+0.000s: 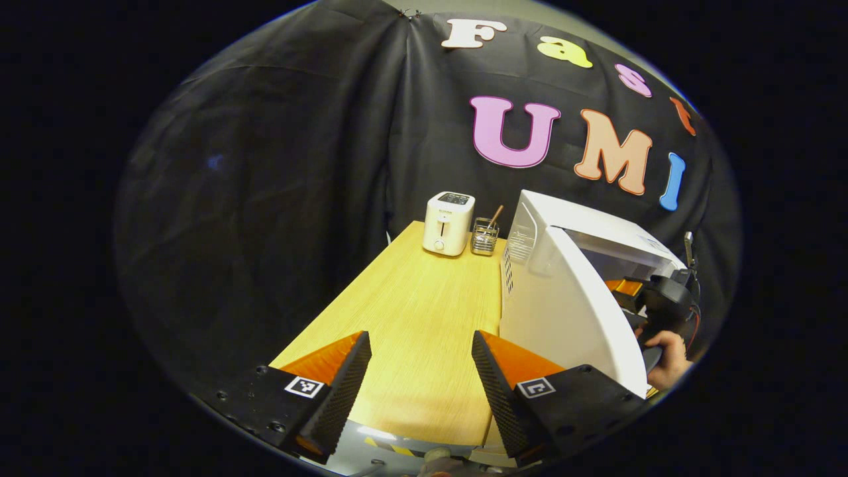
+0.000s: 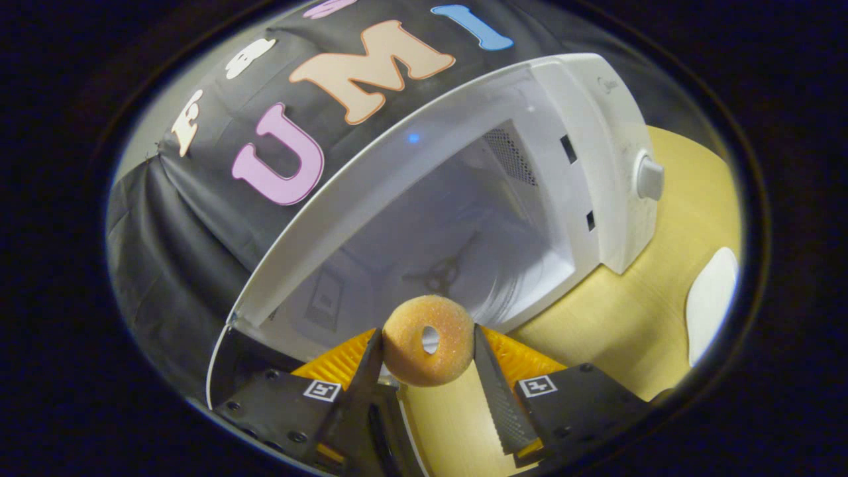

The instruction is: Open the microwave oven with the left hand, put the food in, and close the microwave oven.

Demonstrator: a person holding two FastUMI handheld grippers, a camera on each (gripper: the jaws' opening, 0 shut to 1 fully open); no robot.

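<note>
The white microwave oven (image 1: pixel 563 278) stands on the wooden table with its door (image 1: pixel 583 311) swung open. In the left gripper view my left gripper (image 1: pixel 421 348) is open over bare tabletop, left of the door. The right gripper (image 1: pixel 652 301) and the hand (image 1: pixel 669 358) holding it show past the door's edge at the oven's mouth. In the right gripper view my right gripper (image 2: pixel 427 344) is shut on a sugared doughnut (image 2: pixel 428 350), held upright just in front of the open, lit cavity (image 2: pixel 457 245) of the microwave oven (image 2: pixel 596 132). The door's edge (image 2: pixel 222 344) runs at lower left.
A white toaster (image 1: pixel 448 223) and a wire utensil holder (image 1: pixel 485 236) stand at the far end of the wooden table (image 1: pixel 411 318). A white plate (image 2: pixel 712 301) lies on the table (image 2: pixel 609 331) right of the oven, below its knob (image 2: pixel 650 179).
</note>
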